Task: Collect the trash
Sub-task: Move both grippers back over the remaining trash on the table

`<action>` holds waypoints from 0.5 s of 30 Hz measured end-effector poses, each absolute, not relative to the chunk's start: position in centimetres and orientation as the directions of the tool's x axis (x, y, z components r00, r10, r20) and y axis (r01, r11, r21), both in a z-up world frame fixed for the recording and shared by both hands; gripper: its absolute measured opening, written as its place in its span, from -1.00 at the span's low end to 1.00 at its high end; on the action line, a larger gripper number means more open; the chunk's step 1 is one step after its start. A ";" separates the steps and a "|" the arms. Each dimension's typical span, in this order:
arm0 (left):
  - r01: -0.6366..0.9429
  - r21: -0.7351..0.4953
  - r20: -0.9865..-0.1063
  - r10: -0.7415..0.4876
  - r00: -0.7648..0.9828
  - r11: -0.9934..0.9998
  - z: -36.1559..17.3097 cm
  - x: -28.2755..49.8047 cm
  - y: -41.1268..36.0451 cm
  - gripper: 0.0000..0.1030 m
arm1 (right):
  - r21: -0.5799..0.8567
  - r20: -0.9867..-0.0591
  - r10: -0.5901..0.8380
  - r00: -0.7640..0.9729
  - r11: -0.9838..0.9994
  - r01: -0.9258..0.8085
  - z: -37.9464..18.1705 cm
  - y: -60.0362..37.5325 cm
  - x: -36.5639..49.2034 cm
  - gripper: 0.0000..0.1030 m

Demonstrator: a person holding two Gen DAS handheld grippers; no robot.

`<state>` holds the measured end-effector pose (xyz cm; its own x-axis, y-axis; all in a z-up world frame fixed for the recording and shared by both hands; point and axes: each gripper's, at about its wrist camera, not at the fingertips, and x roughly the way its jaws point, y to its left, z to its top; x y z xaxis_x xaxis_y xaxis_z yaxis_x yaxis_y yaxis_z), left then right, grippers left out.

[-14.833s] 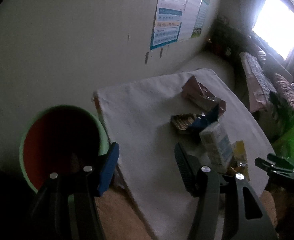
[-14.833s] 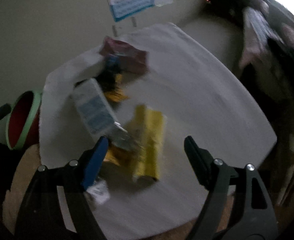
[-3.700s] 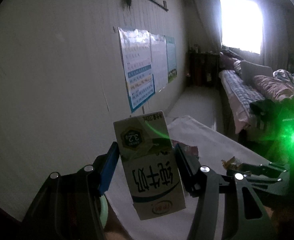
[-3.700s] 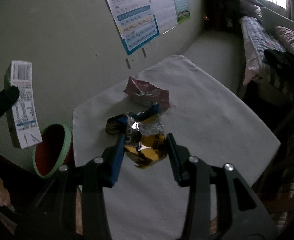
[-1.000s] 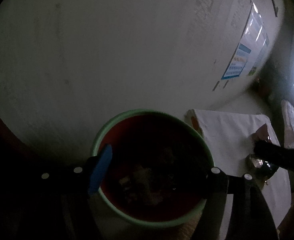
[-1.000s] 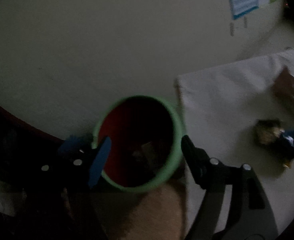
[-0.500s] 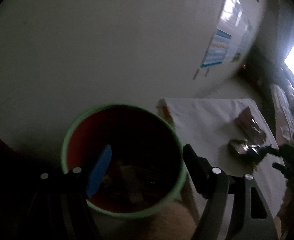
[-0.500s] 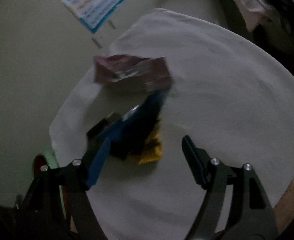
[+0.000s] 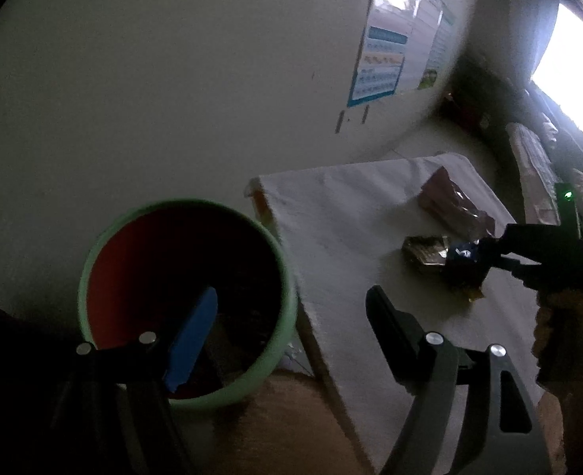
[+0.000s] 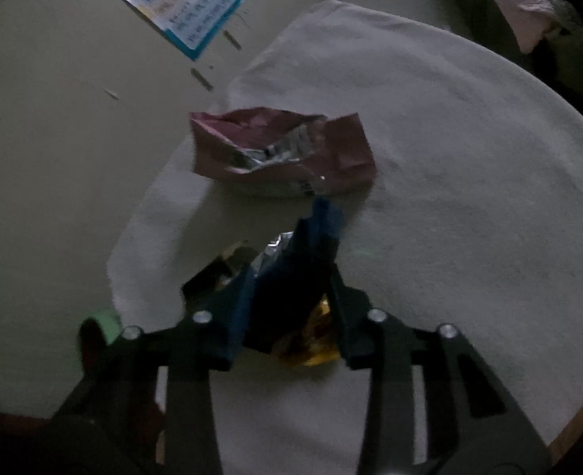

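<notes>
On the white cloth, my right gripper has just been closing and now pinches the blue-and-yellow wrapper.
My left gripper gapes wide, empty, beside the green-rimmed bin; the pink wrapper lies just beyond the blue-and-yellow one.

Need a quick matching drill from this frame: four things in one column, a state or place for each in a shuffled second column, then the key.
Things
1. left gripper
2. right gripper
3. pink wrapper
4. bin

States
A. lies loose on the white cloth, nothing touching it
B. green rim, red inside, beside the table
C. jaws wide, nothing between them
D. jaws have just been closing; pads now press the blue and yellow wrapper

Pairs: 1-C, 2-D, 3-A, 4-B
</notes>
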<state>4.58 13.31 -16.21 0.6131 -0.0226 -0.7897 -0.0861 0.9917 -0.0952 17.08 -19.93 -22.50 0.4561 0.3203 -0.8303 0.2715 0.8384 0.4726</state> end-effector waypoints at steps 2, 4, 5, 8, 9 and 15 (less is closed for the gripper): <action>-0.054 -0.101 -0.788 -0.047 0.614 0.993 -16.3 5.0 12.4 0.43 | 0.512 -0.804 0.360 0.473 0.824 0.243 -21.6 -20.7 16.2 -0.38; 0.017 -0.105 -0.783 -0.093 0.615 0.994 -16.4 5.8 10.9 0.46 | 0.544 -0.778 0.394 0.489 0.812 0.211 -20.5 -21.7 14.9 -0.38; 0.051 -0.100 -0.785 -0.110 0.609 0.994 -16.5 6.2 10.2 0.47 | 0.555 -0.768 0.407 0.493 0.808 0.196 -20.0 -22.3 14.0 -0.38; 0.189 -0.071 -0.792 -0.170 0.587 0.979 -17.0 7.8 7.1 0.51 | 0.582 -0.750 0.447 0.488 0.796 0.164 -18.9 -24.4 11.1 -0.38; 0.227 -0.062 -0.793 -0.186 0.581 0.972 -17.2 8.3 6.2 0.51 | 0.587 -0.749 0.451 0.486 0.792 0.168 -18.8 -25.3 10.0 -0.38; 0.478 -0.001 -0.835 -0.263 0.483 0.878 -19.8 12.9 -0.1 0.51 | 0.597 -0.772 0.467 0.432 0.767 0.236 -21.2 -28.6 5.5 -0.38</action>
